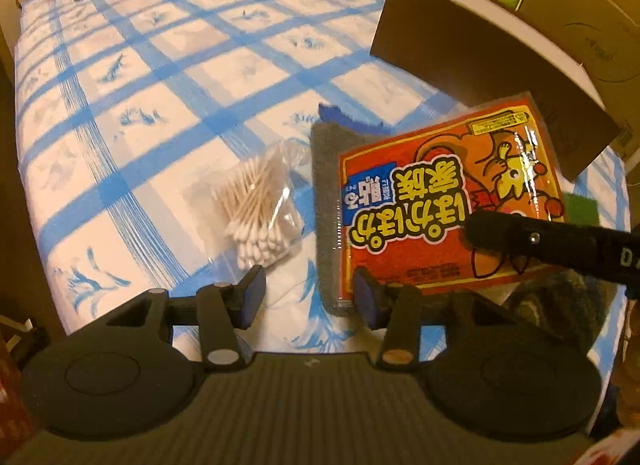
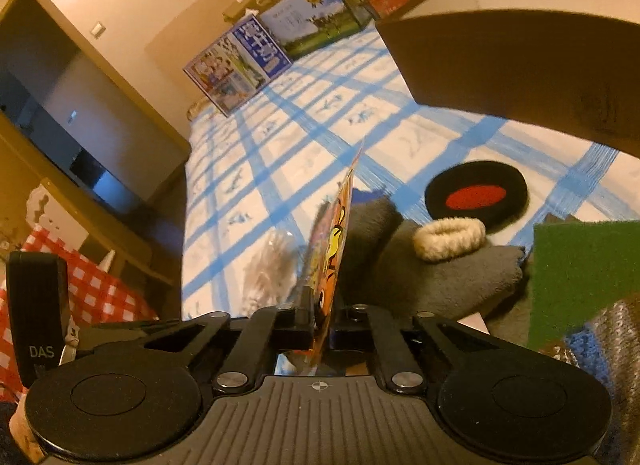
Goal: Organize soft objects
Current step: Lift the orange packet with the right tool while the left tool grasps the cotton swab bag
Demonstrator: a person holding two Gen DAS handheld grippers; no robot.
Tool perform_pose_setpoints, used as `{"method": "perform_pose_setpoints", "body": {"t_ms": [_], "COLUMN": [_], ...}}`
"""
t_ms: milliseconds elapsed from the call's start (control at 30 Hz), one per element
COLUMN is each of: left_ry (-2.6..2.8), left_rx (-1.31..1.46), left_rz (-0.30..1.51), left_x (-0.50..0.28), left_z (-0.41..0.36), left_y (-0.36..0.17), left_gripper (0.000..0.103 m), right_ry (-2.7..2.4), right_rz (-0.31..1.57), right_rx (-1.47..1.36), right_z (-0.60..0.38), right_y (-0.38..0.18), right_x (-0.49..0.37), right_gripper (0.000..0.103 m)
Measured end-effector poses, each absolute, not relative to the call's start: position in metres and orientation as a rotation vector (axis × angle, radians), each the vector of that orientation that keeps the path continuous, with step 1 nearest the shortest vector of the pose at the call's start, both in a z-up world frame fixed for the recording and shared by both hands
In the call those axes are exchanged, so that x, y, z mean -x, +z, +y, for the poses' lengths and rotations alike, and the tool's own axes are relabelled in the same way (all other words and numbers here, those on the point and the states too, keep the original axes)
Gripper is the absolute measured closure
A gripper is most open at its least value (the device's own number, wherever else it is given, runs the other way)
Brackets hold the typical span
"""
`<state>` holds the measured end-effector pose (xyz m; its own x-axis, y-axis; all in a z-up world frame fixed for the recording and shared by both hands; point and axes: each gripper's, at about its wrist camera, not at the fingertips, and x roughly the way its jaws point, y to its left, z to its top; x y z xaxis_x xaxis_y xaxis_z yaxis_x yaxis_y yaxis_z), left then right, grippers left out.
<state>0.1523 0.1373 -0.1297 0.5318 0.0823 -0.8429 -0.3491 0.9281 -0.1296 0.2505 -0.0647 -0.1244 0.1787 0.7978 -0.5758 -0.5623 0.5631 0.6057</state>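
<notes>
An orange heat-pack packet (image 1: 440, 201) with a cartoon print lies tilted over a grey cloth (image 1: 324, 169) on the blue-checked bedspread (image 1: 160, 77). My right gripper (image 1: 482, 231) comes in from the right and is shut on the packet's near edge. In the right wrist view the packet (image 2: 340, 233) stands edge-on between the closed fingers of the right gripper (image 2: 322, 325). My left gripper (image 1: 310, 297) is open and holds nothing, just in front of the grey cloth. A clear bag of cotton swabs (image 1: 256, 205) lies to its front left.
On the grey cloth (image 2: 440, 281) rests a cream scrunchie (image 2: 448, 239); behind it lies a round black pad with a red centre (image 2: 476, 197). A green pad (image 2: 588, 273) is at the right. A dark brown box (image 1: 480, 65) stands behind, and printed cartons (image 2: 240, 61) line the far edge.
</notes>
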Motion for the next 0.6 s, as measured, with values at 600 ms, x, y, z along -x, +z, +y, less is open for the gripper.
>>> {"method": "perform_pose_setpoints", "body": {"t_ms": [600], "left_ry": [0.356], "left_rx": [0.239], "left_rz": [1.024], "left_x": [-0.19], "left_z": [0.173], "left_y": [-0.141], "left_gripper": [0.046], "right_ry": [0.883], "right_rz": [0.837], "right_rx": [-0.32], "right_z": [-0.076], "right_y": [-0.077], "right_x": [-0.276], "right_gripper": [0.101]}}
